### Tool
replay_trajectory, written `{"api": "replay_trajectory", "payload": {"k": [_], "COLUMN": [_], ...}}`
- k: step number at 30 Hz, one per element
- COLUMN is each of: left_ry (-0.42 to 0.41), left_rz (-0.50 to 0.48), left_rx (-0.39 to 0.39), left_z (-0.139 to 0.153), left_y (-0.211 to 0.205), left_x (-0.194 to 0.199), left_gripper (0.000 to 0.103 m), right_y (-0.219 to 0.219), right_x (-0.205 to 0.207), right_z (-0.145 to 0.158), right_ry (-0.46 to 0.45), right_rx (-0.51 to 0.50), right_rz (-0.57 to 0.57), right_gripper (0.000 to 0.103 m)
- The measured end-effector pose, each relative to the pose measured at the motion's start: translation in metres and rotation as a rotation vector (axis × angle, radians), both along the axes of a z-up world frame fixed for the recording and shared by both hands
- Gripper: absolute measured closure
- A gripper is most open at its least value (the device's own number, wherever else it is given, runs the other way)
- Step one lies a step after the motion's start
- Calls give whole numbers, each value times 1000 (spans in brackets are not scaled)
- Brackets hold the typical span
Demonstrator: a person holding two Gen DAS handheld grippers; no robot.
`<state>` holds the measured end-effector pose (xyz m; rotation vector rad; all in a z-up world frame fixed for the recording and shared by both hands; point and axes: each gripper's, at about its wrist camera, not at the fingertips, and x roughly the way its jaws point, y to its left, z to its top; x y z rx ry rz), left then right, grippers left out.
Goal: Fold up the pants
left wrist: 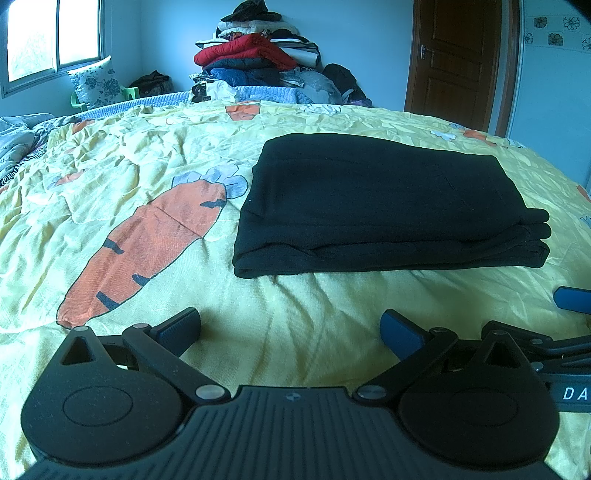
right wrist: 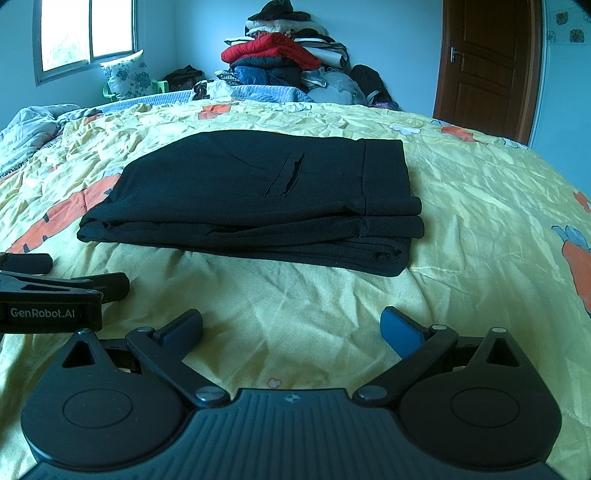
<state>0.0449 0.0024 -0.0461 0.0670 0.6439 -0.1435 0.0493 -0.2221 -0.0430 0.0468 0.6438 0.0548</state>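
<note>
- Left wrist view: the black pants (left wrist: 388,203) are already folded into a neat stacked rectangle, lying flat on the yellow carrot-print bedspread (left wrist: 147,177), a bit right of center.
- The left gripper (left wrist: 290,330) hovers just short of the pants' near edge, fingers spread wide with nothing between them, only bare bedspread.
- Blue tips of the right gripper (left wrist: 572,299) poke in at the right edge.
- Way in the back there's a big pile of clothes (left wrist: 258,55) against the wall, plus a brown door (left wrist: 458,62).
- Right wrist view: same folded pants (right wrist: 255,199), waistband end to the right, pocket slit on top, layers visible along the near edge.
- The right gripper (right wrist: 291,328) is spread apart too and empty, near the pants but not touching.
- The left gripper (right wrist: 62,284) sits at the left edge, low over the bedspread (right wrist: 480,206), beside the pants' near left corner.
- Window (right wrist: 86,31) is at upper left.
</note>
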Motion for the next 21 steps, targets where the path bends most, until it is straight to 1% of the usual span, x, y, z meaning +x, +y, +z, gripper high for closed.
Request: {"api": "replay_trajectory", "payload": {"k": [21], "left_ry": [0], "left_rz": [0], "left_rx": [0], "left_z": [0], "left_y": [0], "left_x": [1], "left_gripper": [0], "right_y": [0], "right_x": [1], "right_z": [0], "right_ry": [1], "right_rx": [-5], "right_rz": [1], "right_gripper": [0]}}
